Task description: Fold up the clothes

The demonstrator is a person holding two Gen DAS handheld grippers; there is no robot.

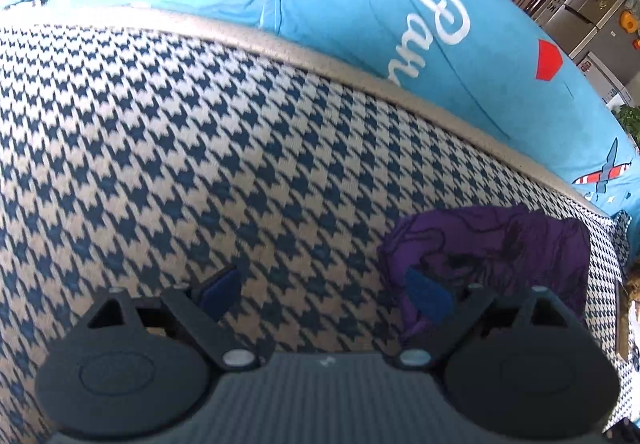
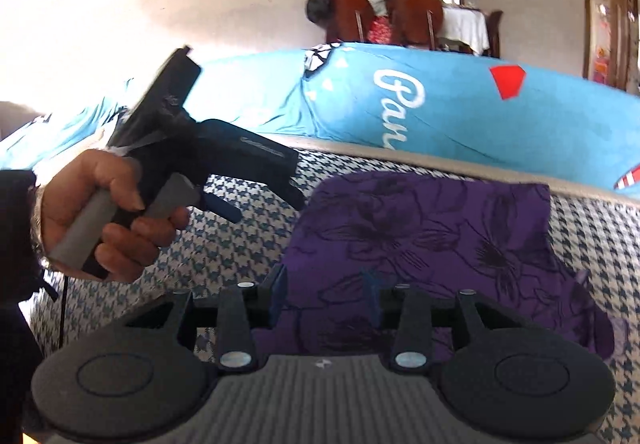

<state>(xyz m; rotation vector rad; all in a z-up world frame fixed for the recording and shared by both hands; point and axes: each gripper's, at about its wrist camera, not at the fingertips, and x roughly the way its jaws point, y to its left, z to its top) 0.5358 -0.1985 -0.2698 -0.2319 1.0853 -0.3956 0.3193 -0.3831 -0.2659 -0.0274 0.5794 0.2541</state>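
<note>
Lying folded on your houndstooth mattress (image 2: 224,244), the purple floral garment (image 2: 420,240) sits just below the blue sheet (image 2: 440,104). Your right gripper (image 2: 326,296) straddles its near edge, fingers spread. Your left gripper (image 1: 326,292) is spread too, one blue fingertip (image 1: 428,298) against the bunched cloth. Only the right view shows your left hand (image 2: 100,216) gripping the handle.

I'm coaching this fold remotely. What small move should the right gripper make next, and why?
Probably close the right gripper on the near edge of the purple floral garment. Its fingers stand apart over that cloth, and the left gripper is open beside it, over the houndstooth cover, holding nothing.
</note>
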